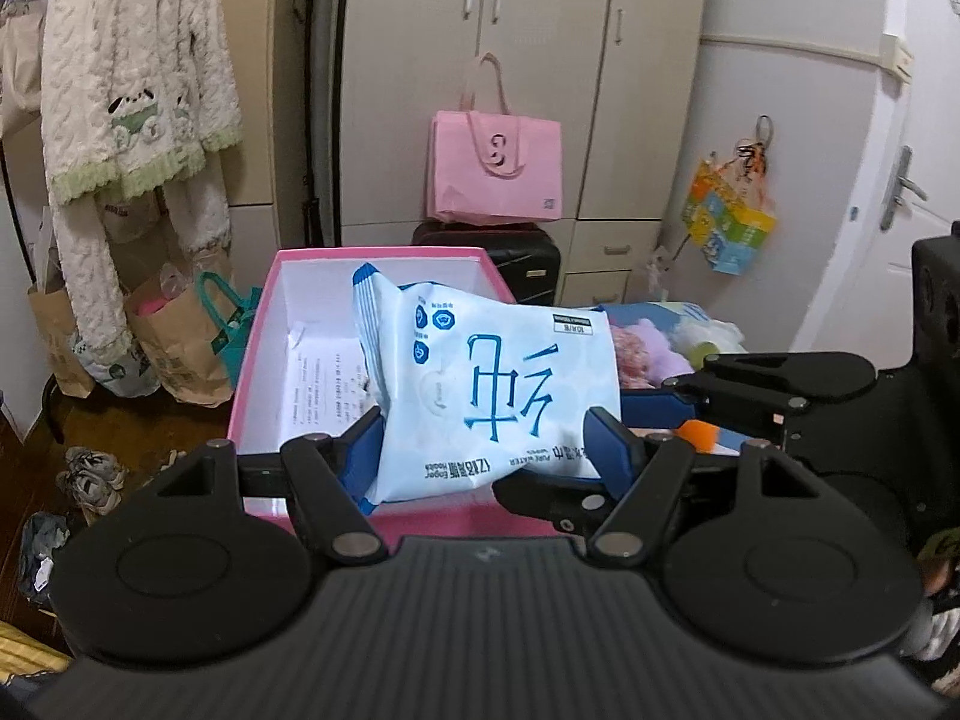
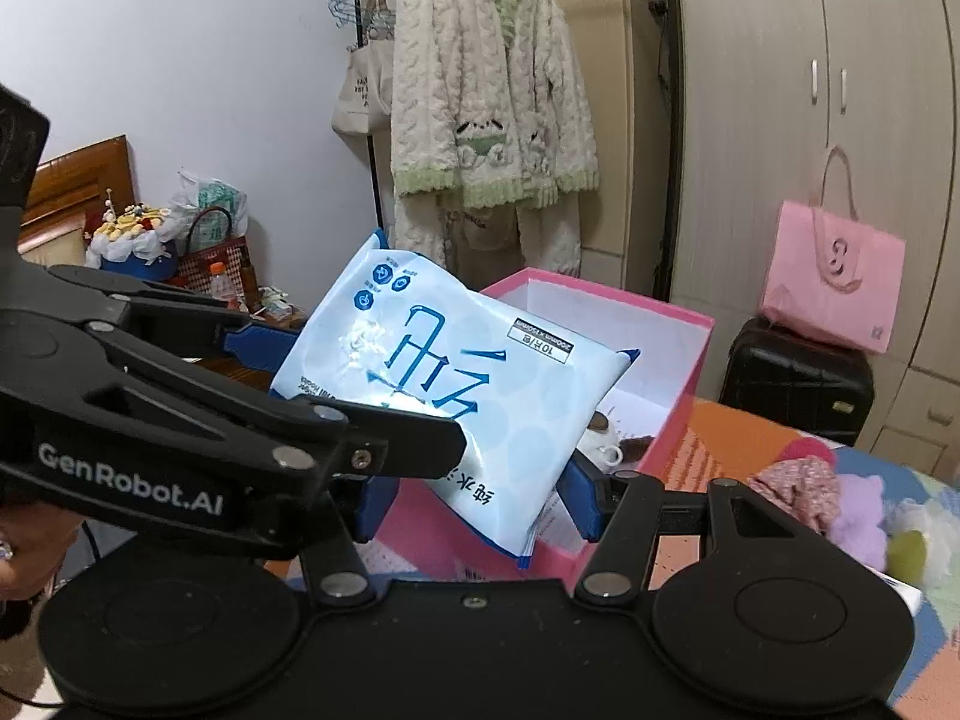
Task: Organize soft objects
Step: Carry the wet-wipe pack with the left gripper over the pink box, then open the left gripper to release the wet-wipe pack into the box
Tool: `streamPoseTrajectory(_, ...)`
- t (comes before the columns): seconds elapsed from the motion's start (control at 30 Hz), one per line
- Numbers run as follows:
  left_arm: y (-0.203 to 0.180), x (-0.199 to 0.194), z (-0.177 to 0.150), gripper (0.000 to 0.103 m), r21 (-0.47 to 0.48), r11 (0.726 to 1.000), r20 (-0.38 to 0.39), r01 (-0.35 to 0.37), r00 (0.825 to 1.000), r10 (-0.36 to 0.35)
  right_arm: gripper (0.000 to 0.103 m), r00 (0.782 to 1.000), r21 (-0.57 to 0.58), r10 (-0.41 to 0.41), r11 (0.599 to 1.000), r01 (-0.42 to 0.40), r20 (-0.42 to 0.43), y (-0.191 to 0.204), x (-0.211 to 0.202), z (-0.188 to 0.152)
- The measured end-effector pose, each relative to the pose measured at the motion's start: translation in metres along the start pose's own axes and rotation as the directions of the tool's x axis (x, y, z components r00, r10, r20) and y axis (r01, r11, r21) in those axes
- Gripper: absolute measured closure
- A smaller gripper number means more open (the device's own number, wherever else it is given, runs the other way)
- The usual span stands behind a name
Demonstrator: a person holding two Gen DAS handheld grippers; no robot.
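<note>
We take the pink box (image 1: 258, 360) as our landmark; it stands open, with a printed paper sheet (image 1: 324, 387) lying on its white floor.

We see the pack of wipes (image 1: 498, 384) held above the near edge of the box, tilted, its far end raised over the box interior; its print reads upside down in both views.

The left gripper (image 1: 489, 450) pinches the pack: its blue pads press the near end of the pack from either side, and the pack fills the gap between them.

The right gripper (image 2: 480, 498) sits at the near wall of the box (image 2: 678, 414); the low corner of the pack (image 2: 456, 402) lies between its two blue pads; we cannot tell whether those pads press the pack or merely flank it.

To the right of the box, soft toys (image 2: 840, 510) lie on a patterned cover (image 2: 738, 438); behind the box a black suitcase (image 1: 528, 258) carries a pink bag (image 1: 495, 171); left of the box a fleece robe (image 1: 132, 90) hangs on a rack.
</note>
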State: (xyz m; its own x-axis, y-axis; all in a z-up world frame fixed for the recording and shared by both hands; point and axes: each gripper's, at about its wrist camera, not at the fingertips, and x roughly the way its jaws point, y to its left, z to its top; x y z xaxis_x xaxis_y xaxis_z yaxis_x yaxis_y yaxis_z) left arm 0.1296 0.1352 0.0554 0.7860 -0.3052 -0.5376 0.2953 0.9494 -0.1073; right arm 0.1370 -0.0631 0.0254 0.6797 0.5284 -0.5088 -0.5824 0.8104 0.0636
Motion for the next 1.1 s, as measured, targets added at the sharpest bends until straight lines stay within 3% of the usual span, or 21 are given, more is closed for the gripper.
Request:
streamPoseTrajectory(0.5, 0.055, 0.089, 0.008, 0.034, -0.135, 0.991, -0.139, -0.006, 0.990, -0.013, 0.040, 0.991, -0.006, 0.014, 1.000, -0.014, -0.132, -0.032, 0.093, 0.020)
streamPoseTrajectory(0.63, 0.060, 0.097, 0.004, 0.034, -0.148, 0.989, -0.155, -0.030, 0.988, 0.007, 0.039, 0.987, -0.027, 0.012, 1.000, -0.017, -0.161, -0.032, 0.104, 0.022)
streamPoseTrajectory(0.83, 0.055, 0.094, -0.001, 0.034, -0.109, 0.991, -0.145, -0.072, 0.988, 0.056, 0.036, 0.978, -0.085, -0.057, 0.996, 0.041, -0.198, -0.028, 0.109, 0.018)
streamPoseTrajectory(1.1, 0.051, 0.079, 0.000, 0.032, -0.095, 0.994, -0.131, -0.058, 0.990, 0.045, 0.032, 0.980, -0.120, -0.107, 0.989, 0.088, -0.165, -0.023, 0.098, 0.019)
